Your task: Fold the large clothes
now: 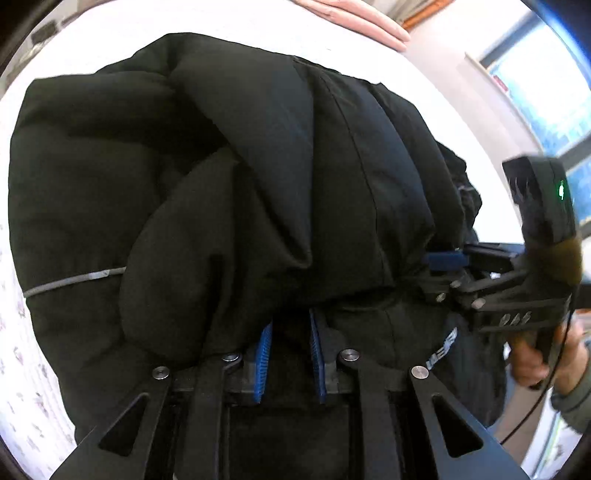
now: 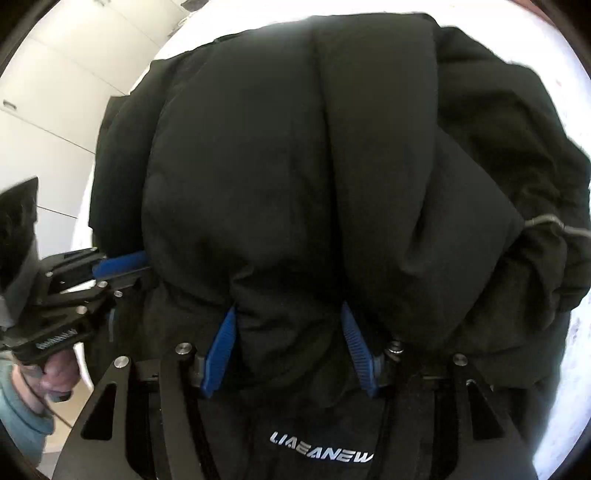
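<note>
A large black puffer jacket (image 1: 229, 177) lies bundled in thick folds on a white bed; it fills the right wrist view (image 2: 314, 166) too. My left gripper (image 1: 290, 332) has its blue pads pushed under a puffy fold and is shut on the jacket's near edge. My right gripper (image 2: 288, 325) has its blue pads spread around a thick fold and grips it. The right gripper shows in the left wrist view (image 1: 447, 258) at the jacket's right side; the left gripper shows in the right wrist view (image 2: 122, 266) at its left side. White lettering (image 2: 321, 452) marks the near hem.
The white bed cover (image 1: 92, 44) surrounds the jacket. A pink folded garment (image 1: 362, 18) lies at the far edge. A window (image 1: 546, 103) is at the right. White cabinet doors (image 2: 55, 110) stand at the left of the right wrist view.
</note>
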Motion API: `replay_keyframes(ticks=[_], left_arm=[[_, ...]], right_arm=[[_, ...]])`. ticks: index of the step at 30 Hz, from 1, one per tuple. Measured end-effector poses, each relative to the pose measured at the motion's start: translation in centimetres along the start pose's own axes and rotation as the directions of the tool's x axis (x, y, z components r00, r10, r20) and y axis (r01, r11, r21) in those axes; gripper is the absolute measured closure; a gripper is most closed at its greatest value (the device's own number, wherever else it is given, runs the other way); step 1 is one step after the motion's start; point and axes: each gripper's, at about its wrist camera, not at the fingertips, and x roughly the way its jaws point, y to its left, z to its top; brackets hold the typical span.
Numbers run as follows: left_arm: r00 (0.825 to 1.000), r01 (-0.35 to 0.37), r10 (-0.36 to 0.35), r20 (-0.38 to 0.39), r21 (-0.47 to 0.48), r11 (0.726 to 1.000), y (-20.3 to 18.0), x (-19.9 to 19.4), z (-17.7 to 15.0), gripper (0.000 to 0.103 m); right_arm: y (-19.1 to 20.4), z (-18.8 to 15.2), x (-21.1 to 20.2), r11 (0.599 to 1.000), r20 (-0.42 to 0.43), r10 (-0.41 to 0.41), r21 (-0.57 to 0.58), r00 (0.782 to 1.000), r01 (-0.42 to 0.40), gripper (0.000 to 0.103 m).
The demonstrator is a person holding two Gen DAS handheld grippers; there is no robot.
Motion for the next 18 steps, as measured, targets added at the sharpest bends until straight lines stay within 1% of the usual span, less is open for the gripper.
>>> replay_keyframes(ticks=[2, 4, 6, 8, 9, 10, 11, 13, 14, 15, 16, 17, 18], left_arm=[[1.000, 0.011, -0.011, -0.006, -0.025, 1.000, -0.1, -1.1, 0.1, 0.085], [1.000, -0.005, 0.005, 0.021, -0.002, 1.000, -0.8, -3.0, 0.6, 0.085], [0.996, -0.027, 0.022, 0.091, 0.050, 0.998, -2.5, -6.3, 1.1, 0.085], [0.987, -0.043, 0.034, 0.158, 0.058, 0.997, -3.3, -8.4, 1.7, 0.078], [0.983, -0.051, 0.043, 0.177, 0.045, 0.998, -3.2, -8.7, 1.9, 0.074], [0.982, -0.054, 0.049, 0.184, 0.026, 0.998, -2.8, -8.5, 2.3, 0.074], [0.984, -0.066, 0.066, 0.168, -0.011, 0.998, -2.0, -7.4, 2.5, 0.074], [0.986, -0.089, 0.100, 0.132, -0.081, 0.993, -0.3, -5.7, 2.5, 0.076], [0.987, -0.079, 0.094, 0.134, -0.117, 0.990, 0.3, -4.9, 2.2, 0.077], [0.987, -0.054, 0.076, 0.138, -0.153, 0.987, 1.1, -4.5, 1.8, 0.078], [0.989, -0.023, 0.050, 0.142, -0.182, 0.983, 1.9, -4.3, 1.5, 0.080], [0.988, 0.032, 0.002, 0.154, -0.221, 0.975, 2.9, -4.2, 1.3, 0.080], [0.985, 0.088, -0.046, 0.164, -0.260, 0.962, 4.0, -4.3, 1.1, 0.084]], right_arm=[[1.4, -0.5, -0.5, 0.999, 0.001, -0.033, -0.026, 0.999, 0.033, 0.045], [2.7, -0.4, -2.0, 0.998, 0.009, -0.026, -0.048, 1.000, 0.027, 0.044], [3.3, -0.2, -3.8, 0.998, 0.036, 0.005, -0.057, 0.999, -0.003, 0.042], [3.9, 0.1, -6.2, 0.996, 0.089, 0.063, -0.069, 0.994, -0.057, 0.042], [4.4, 0.4, -7.7, 0.993, 0.125, 0.102, -0.077, 0.987, -0.093, 0.042], [5.0, 0.4, -8.9, 0.989, 0.153, 0.128, -0.087, 0.980, -0.115, 0.040], [5.9, 0.8, -10.0, 0.985, 0.189, 0.154, -0.105, 0.970, -0.136, 0.037], [7.6, 1.5, -10.2, 0.979, 0.209, 0.181, -0.133, 0.961, -0.155, 0.036], [8.3, 1.4, -9.6, 0.977, 0.201, 0.184, -0.145, 0.962, -0.156, 0.036], [8.9, 1.3, -8.4, 0.978, 0.183, 0.169, -0.157, 0.969, -0.141, 0.036], [8.5, 0.7, -7.4, 0.978, 0.164, 0.152, -0.166, 0.975, -0.124, 0.036], [8.9, 0.4, -5.8, 0.979, 0.130, 0.121, -0.182, 0.984, -0.096, 0.038], [9.3, 0.1, -3.2, 0.978, 0.077, 0.059, -0.202, 0.995, -0.043, 0.041]])
